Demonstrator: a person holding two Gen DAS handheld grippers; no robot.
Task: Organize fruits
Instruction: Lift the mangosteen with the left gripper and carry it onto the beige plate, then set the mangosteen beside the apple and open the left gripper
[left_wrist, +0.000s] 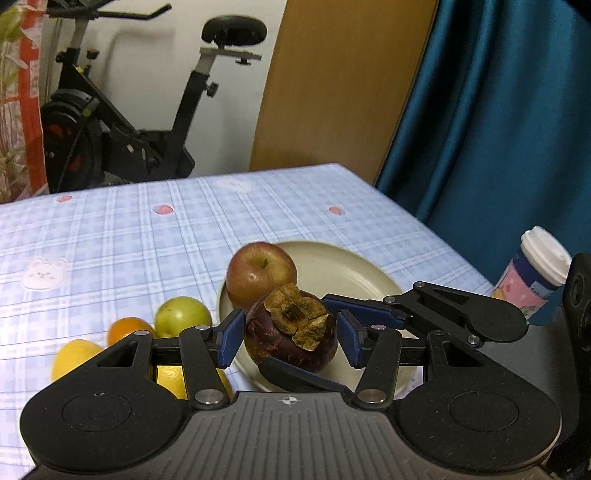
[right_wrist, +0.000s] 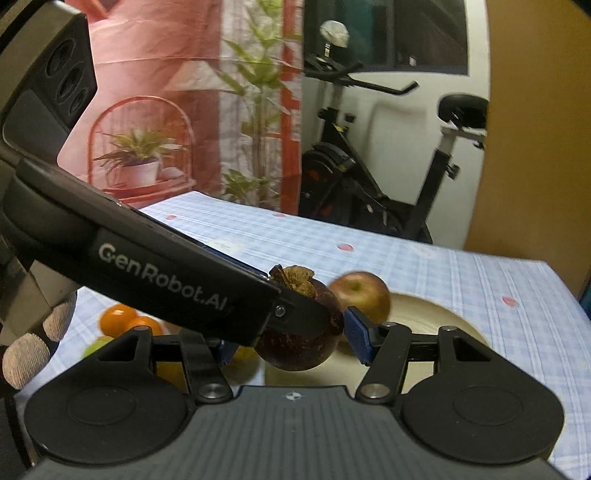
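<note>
Two grippers meet around one mangosteen (left_wrist: 284, 347) over the near-left part of the cream plate (left_wrist: 369, 266). The left gripper (left_wrist: 291, 343) has a blue pad just beside each flank of the fruit. From its own camera, slivers of gap seem to show, so I cannot tell whether it is pressing or only bracketing. The right gripper (right_wrist: 291, 343) comes in from the right, crosswise to the left one. One of its fingers lies against the far side of the mangosteen and the other runs along its near underside, so it looks clamped on the fruit. A red apple (left_wrist: 260, 275) sits on the plate's far-left part, just behind the mangosteen. Left of the plate, on the blue checked tablecloth (left_wrist: 147, 229), a green fruit (left_wrist: 183, 314), an orange (left_wrist: 129, 328) and a lemon (left_wrist: 74, 356) cluster together. A lidded cup (left_wrist: 535, 277) stands at the table's right edge.
</note>
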